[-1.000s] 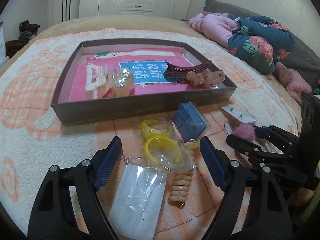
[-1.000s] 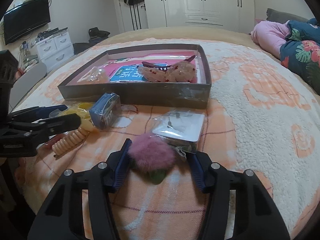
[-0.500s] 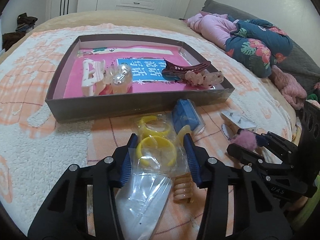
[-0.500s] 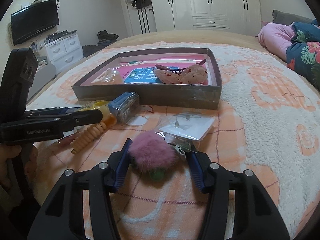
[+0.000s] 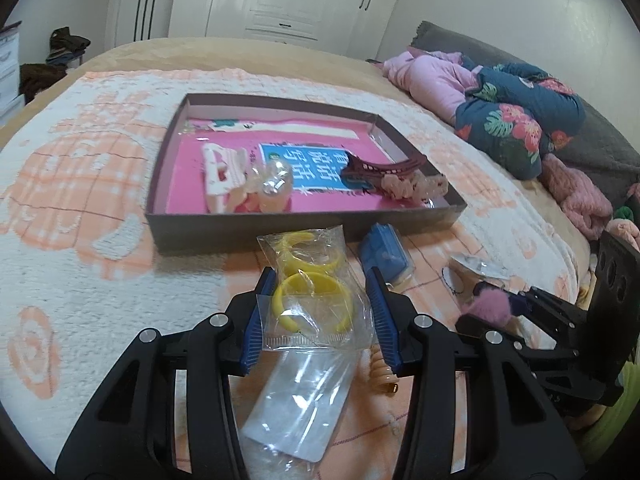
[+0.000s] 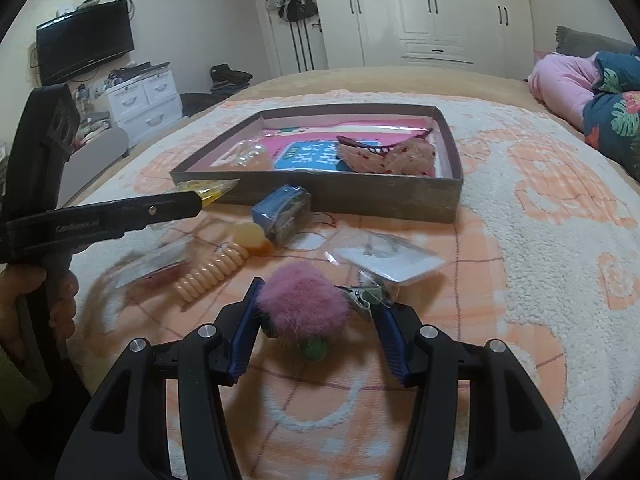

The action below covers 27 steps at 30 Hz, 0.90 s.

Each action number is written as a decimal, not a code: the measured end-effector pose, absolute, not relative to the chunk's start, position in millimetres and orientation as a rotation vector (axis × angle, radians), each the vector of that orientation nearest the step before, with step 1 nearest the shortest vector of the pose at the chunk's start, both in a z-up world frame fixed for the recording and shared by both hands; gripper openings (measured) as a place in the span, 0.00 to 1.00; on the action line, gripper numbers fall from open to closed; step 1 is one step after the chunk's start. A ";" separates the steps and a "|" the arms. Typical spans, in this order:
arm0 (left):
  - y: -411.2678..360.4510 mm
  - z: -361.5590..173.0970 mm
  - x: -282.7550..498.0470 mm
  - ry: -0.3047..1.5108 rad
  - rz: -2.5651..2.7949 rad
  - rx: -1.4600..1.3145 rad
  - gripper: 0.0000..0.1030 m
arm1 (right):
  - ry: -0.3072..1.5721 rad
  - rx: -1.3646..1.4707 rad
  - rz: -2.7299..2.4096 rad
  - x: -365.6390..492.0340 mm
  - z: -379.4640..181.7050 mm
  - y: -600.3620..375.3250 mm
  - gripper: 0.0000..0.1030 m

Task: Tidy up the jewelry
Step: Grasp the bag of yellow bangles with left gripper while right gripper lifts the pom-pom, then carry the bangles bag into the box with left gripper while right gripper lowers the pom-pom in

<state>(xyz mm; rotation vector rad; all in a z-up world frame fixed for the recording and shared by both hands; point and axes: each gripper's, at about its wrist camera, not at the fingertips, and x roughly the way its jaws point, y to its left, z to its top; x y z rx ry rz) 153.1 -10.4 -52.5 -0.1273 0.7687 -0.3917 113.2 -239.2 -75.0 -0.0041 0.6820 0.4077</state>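
Left wrist view shows the left claw [image 5: 320, 312] pinching a clear bag of yellow bangles [image 5: 314, 294], lifted just short of the tray [image 5: 248, 226]; its jaws have just been closing onto it. Right claw [image 6: 318, 316] grips a pink pompom clip [image 6: 302, 300], also raised off the bed [image 6: 540, 280].

Inside the tray already lie a white claw clip [image 5: 222, 176], a small bottle [image 5: 274, 188], a dark red hair clip [image 5: 376, 168] and a pale scrunchie [image 5: 414, 186]. On the bed beside it are a blue box [image 5: 386, 254], a coil hair tie [image 6: 214, 274], an earring card [image 6: 386, 256] and another clear packet [image 5: 298, 404]. I judge the sorting roughly half done: two pieces in hand, about four left.
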 end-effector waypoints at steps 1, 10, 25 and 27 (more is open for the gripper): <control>-9.3 -51.7 153.1 0.765 -0.388 -0.129 0.36 | 0.680 -0.007 0.413 112.7 -73.9 -238.0 0.50; 6.7 -42.3 151.7 0.726 -0.351 -0.148 0.36 | 0.637 -0.037 0.484 104.4 -57.0 -216.8 0.50; 21.8 -30.4 152.7 0.689 -0.335 -0.181 0.36 | 0.598 -0.007 0.496 113.3 -32.8 -216.9 0.50; 20.6 -27.8 153.6 0.683 -0.337 -0.176 0.36 | 0.587 -0.005 0.489 117.6 -27.7 -220.2 0.50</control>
